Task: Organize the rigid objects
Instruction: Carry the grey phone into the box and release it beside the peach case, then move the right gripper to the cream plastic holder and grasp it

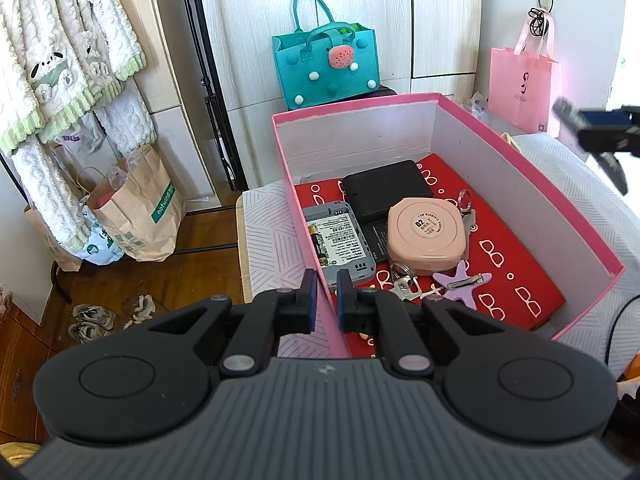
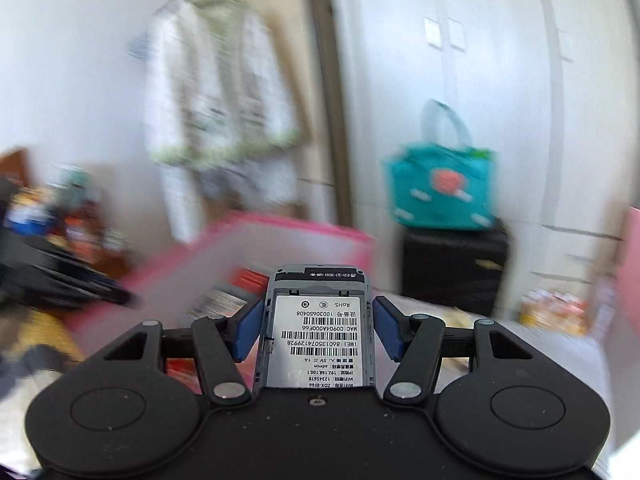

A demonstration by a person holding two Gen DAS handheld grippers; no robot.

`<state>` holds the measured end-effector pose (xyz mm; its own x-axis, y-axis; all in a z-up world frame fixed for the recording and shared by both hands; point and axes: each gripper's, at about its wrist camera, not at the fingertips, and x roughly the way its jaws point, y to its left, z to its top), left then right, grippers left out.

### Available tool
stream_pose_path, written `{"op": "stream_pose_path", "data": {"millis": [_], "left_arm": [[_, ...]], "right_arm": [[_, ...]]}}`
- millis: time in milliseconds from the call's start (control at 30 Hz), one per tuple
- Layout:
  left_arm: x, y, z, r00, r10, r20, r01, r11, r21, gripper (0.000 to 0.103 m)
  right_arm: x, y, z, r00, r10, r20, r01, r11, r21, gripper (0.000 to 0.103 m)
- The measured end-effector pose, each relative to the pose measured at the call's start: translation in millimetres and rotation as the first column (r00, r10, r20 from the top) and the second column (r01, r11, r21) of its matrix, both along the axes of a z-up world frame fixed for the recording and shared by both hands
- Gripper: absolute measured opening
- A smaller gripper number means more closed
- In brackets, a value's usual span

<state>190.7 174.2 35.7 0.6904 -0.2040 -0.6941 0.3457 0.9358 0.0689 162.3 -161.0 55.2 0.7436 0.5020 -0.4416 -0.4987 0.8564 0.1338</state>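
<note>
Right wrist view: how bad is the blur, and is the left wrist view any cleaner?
Right wrist view: background smeared by motion, pink box and teal bag streaked; only the right hand-held gripper and the grey device it clamps stay sharp, label legible. Left wrist view: crisp throughout, box contents clear; glare washes out the far right edge behind the pink paper bag.

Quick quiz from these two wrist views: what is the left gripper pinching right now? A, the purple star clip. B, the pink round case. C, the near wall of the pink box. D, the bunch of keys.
C: the left gripper has its jaws nearly shut on the near wall of the pink box, while the case, clip and keys lie loose inside.
</note>
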Motion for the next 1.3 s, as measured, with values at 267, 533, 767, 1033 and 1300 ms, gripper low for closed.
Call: {"op": "stream_pose_path", "data": {"millis": [267,533,767,1033,1300], "left_arm": [[-1.3,-3.8,-0.5,1.000,-0.009,0.014,0.008,1.000,0.013,0.008],[-2.5,0.7,-2.6,1.000,-0.017,0.019,0.017,1.000,-0.005,0.008],[-1.7,3.5,-3.4,0.999,-0.028,0.021,0.029,0.999,-0.016,0.009],[-0.3,7.4,-2.9,1.000,-0.029,0.009,0.029,0.999,-0.044,0.010],[-1.2,6.5,-3.1,1.000,-0.025,0.014,0.026,0.999,-0.037,0.010]], "right_arm": [[10.8,75.9,-1.4,0.972,0.231,-0.046,-0.233,0.970,-0.074,0.065],[67.0,110.1,-27.5,0.975,0.192,-0.112,-0.214,0.946,-0.245,0.065],[100.1,107.1,-38.4,0.985,0.102,-0.138,-0.140,0.942,-0.304,0.065],[102.6,99.9,-38.0,0.999,0.001,-0.035,-0.013,0.939,-0.345,0.065],[75.3,43.3,-7.0,0.995,-0.032,0.094,0.049,0.983,-0.178,0.067]]}}
